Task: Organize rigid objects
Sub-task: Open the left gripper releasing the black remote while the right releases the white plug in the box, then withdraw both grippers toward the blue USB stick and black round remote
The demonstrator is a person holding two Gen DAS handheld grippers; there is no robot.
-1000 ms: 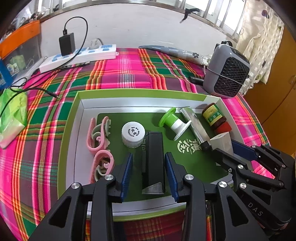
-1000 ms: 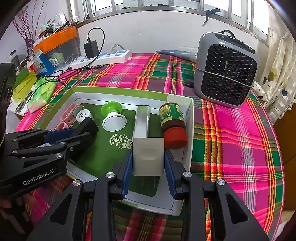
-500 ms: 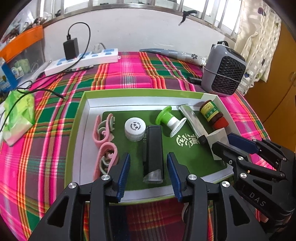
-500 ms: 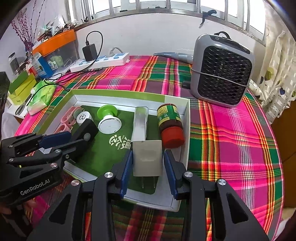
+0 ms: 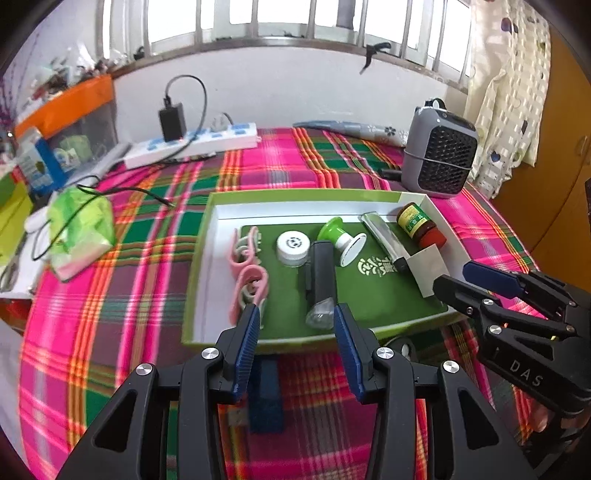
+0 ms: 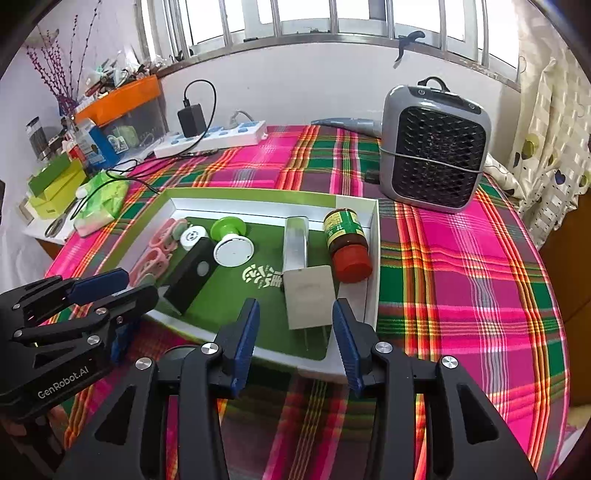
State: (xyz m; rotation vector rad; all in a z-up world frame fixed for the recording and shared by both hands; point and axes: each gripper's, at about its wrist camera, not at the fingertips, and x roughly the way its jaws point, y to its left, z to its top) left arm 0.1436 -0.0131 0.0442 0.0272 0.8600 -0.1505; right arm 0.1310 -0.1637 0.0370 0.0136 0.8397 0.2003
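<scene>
Now both tongs [image 5: 294, 334] [image 6: 295, 328] withdrawn from tray [image 5: 207, 236], empty.

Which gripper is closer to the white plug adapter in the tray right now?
Right. The right gripper sits just short of the white plug adapter; the left gripper faces the black flashlight.

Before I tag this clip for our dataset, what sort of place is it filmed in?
Most likely a lived-in room at home, not a lab. A plaid tablecloth covers the table, a small grey heater and a power strip sit under a barred window, and household clutter lines the sill.
</scene>
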